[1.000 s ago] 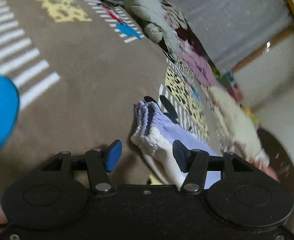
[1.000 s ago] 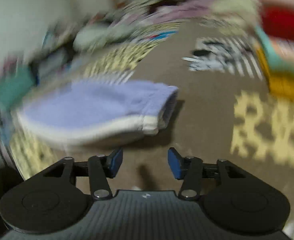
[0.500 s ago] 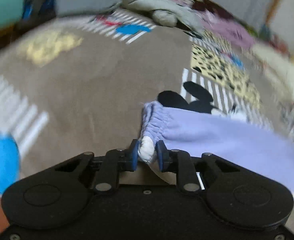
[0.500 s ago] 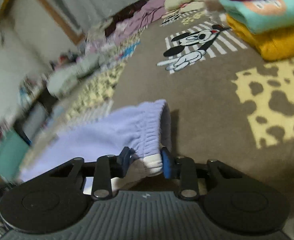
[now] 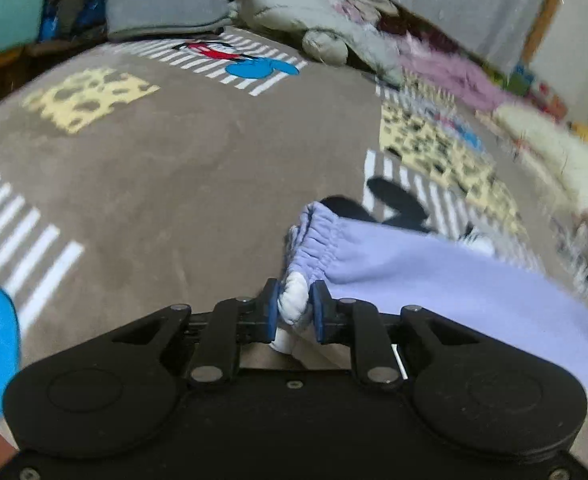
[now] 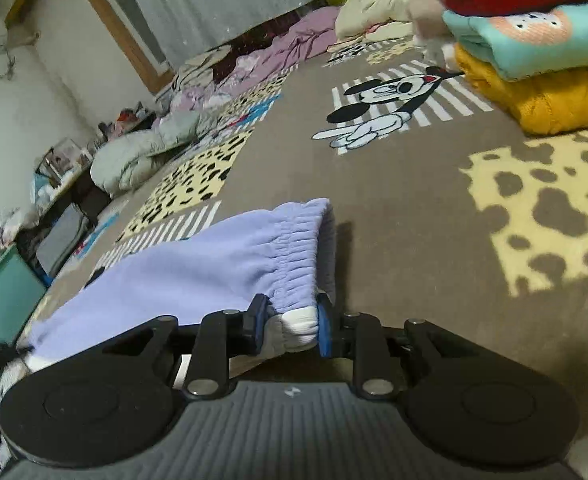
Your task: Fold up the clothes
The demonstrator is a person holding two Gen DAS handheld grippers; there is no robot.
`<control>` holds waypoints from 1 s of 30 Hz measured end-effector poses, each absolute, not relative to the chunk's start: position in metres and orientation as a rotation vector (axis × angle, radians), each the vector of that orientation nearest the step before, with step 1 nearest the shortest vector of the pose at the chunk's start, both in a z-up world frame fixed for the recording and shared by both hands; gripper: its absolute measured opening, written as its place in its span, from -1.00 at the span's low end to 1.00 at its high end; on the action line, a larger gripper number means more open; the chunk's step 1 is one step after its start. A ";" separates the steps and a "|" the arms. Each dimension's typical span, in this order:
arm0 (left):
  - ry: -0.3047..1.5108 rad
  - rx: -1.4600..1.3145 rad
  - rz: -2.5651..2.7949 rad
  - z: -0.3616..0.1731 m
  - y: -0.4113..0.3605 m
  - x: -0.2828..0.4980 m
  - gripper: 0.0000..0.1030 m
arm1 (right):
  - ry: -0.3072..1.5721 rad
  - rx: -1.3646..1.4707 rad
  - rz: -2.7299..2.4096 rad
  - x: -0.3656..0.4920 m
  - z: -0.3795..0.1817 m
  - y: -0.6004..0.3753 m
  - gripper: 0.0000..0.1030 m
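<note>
Left gripper (image 5: pixel 294 312) – jaws clamped on a white cuff of the lilac garment (image 5: pixel 434 276). Right gripper (image 6: pixel 288 326) – jaws likewise clamped on a white cuff, the gathered elastic band bunched just above.

The garment hangs between the two grippers over the brown rug (image 5: pixel 154 184); whether its middle touches the rug, cannot tell. In the left view the cloth runs off toward 3 o'clock; in the right view toward 9 o'clock.

A folded stack (image 6: pixel 542 68) sits at 2 o'clock in the right view, well apart.

Judgement: the step in hand is stretching the piece flat before laying it down. Keep both grips level, pull evenly so the cloth goes taut without slipping off the cuffs, then lower onto the bare rug, clear of the stack.
</note>
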State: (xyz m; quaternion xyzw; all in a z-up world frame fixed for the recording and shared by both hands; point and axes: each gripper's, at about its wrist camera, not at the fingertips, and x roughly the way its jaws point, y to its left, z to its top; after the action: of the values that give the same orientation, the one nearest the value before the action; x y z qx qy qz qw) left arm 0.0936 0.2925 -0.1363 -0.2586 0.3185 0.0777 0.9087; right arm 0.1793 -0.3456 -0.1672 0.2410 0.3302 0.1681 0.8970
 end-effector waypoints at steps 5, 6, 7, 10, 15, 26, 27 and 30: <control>0.702 -0.551 0.148 -0.145 0.298 0.095 -0.70 | 0.685 0.521 0.337 0.177 -0.171 -0.350 -0.47; 0.684 -0.578 0.138 -0.144 0.301 0.090 -0.70 | 0.684 0.522 0.335 0.176 -0.171 -0.350 -0.47; 0.672 -0.596 0.133 -0.141 0.302 0.086 -0.68 | 0.683 0.527 0.328 0.176 -0.172 -0.350 -0.45; 0.712 -0.466 0.135 -0.133 0.288 0.085 -0.51 | 0.683 0.553 0.306 0.174 -0.172 -0.352 -0.22; 0.625 -0.252 0.192 -0.110 0.271 0.084 -0.33 | 0.644 0.486 0.251 0.160 -0.152 -0.357 -0.04; 0.647 -0.060 0.069 -0.138 0.216 0.145 -0.24 | 0.559 0.081 0.372 0.201 -0.125 -0.277 -0.10; 0.671 -0.018 0.073 -0.148 0.212 0.150 -0.23 | 0.607 0.073 0.360 0.215 -0.136 -0.273 -0.12; 0.712 0.015 0.070 -0.153 0.210 0.155 -0.26 | 0.657 -0.005 0.310 0.250 -0.160 -0.268 -0.25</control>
State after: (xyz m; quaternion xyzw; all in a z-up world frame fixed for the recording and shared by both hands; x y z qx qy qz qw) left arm 0.1551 0.2099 -0.1526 0.0073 0.3486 0.0342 0.9366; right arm 0.2499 -0.2681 -0.1599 -0.0022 0.3213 0.1516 0.9348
